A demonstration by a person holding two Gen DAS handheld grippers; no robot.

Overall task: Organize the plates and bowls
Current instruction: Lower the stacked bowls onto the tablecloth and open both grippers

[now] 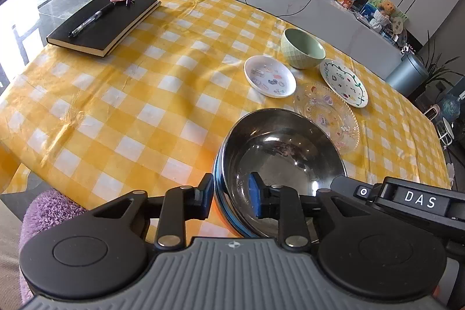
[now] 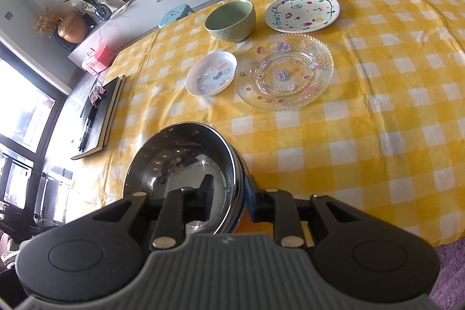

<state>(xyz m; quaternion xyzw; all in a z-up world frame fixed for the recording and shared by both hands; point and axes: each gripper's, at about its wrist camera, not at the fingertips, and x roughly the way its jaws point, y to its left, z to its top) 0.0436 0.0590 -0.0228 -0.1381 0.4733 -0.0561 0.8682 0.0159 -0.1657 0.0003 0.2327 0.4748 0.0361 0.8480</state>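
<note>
Steel bowl [image 1: 279, 164] at the near edge of the yellow checked tablecloth [image 1: 145, 95], straddled at opposite rims. Left gripper [image 1: 229, 195] over the bowl's left rim, one finger outside, one inside, jaws apart with a visible gap to the wall. Right gripper [image 2: 229, 201] likewise over the right rim, jaws apart, not pressing. Just beyond: clear glass plate [image 2: 284, 71], small white dish [image 2: 211, 73], green bowl [image 2: 231, 19], painted white plate [image 2: 302, 11]. Far left: black notebook [image 1: 104, 22] with pen [image 1: 93, 19].
</note>
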